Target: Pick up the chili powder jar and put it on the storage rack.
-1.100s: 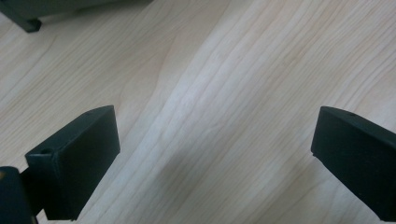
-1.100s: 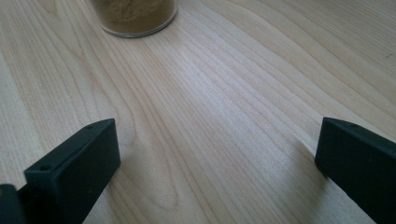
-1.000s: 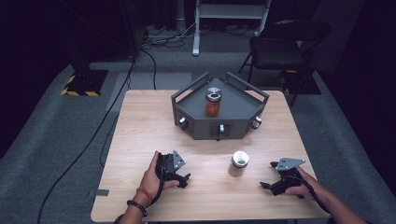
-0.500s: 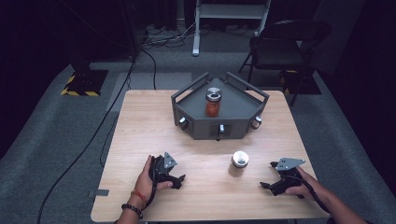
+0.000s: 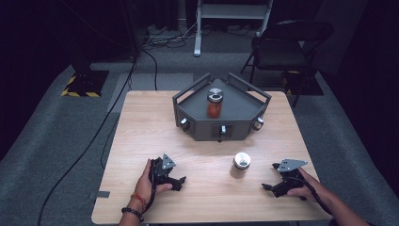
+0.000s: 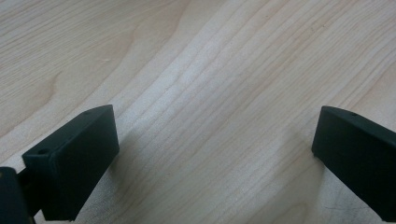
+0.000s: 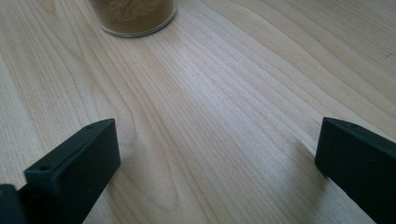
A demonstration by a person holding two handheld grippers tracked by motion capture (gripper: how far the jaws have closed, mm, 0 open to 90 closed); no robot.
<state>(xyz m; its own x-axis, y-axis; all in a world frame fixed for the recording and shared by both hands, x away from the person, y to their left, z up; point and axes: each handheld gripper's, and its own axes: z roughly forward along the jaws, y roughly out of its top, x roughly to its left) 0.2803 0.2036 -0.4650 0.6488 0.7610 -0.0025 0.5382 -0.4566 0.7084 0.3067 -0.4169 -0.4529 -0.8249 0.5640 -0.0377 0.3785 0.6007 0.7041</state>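
On the wooden table (image 5: 141, 136) my left gripper (image 5: 180, 183) rests near the front edge, held by a hand. Its jaws stand wide apart over bare wood in the left gripper view (image 6: 215, 149). My right gripper (image 5: 269, 176) lies at the front right, also open, with nothing between its jaws (image 7: 217, 149). A small jar with a silver lid (image 5: 242, 161) stands between the two grippers, nearer the right one. Its glass base, with brown contents (image 7: 133, 16), is ahead of the right jaws. A jar of red contents (image 5: 214, 104) stands upright on a dark grey angular tray (image 5: 244, 125).
The grey tray has raised rails and knobs on its front face and sits at the table's far middle. A black folding chair (image 5: 287, 44) stands behind the table on the right. Cables run over the grey carpet at the left.
My left gripper has slid a little to the left along the front of the table. The right gripper and both jars have stayed put.
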